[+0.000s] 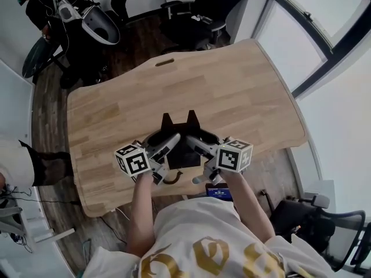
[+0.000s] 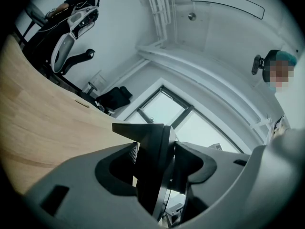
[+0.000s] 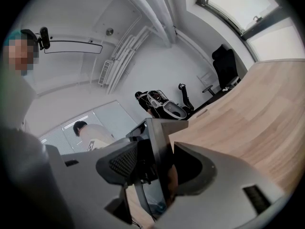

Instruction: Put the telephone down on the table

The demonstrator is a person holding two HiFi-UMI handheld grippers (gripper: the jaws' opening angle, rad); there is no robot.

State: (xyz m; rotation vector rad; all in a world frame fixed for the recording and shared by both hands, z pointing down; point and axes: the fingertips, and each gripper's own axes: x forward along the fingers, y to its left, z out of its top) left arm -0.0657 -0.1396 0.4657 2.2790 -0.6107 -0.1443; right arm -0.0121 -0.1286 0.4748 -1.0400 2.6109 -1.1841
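The telephone (image 1: 183,149) is a flat black slab with two pointed corners on its far edge. It is held edge-on over the near part of the wooden table (image 1: 232,86). My left gripper (image 1: 167,146) is shut on its left side and my right gripper (image 1: 198,146) on its right side. In the left gripper view the slab (image 2: 147,137) stands upright between the pads of the left gripper (image 2: 159,163). The right gripper view shows the same slab (image 3: 162,128) pinched by the right gripper (image 3: 159,168). Whether it touches the table (image 2: 38,118) I cannot tell.
The table's front edge runs just below the grippers. A cable slot (image 1: 164,62) sits near its far edge. Office chairs (image 1: 203,10) and a grey-white machine (image 1: 98,22) stand beyond it, another chair (image 1: 324,219) at the lower right. A small lit screen (image 1: 220,191) shows under my right forearm.
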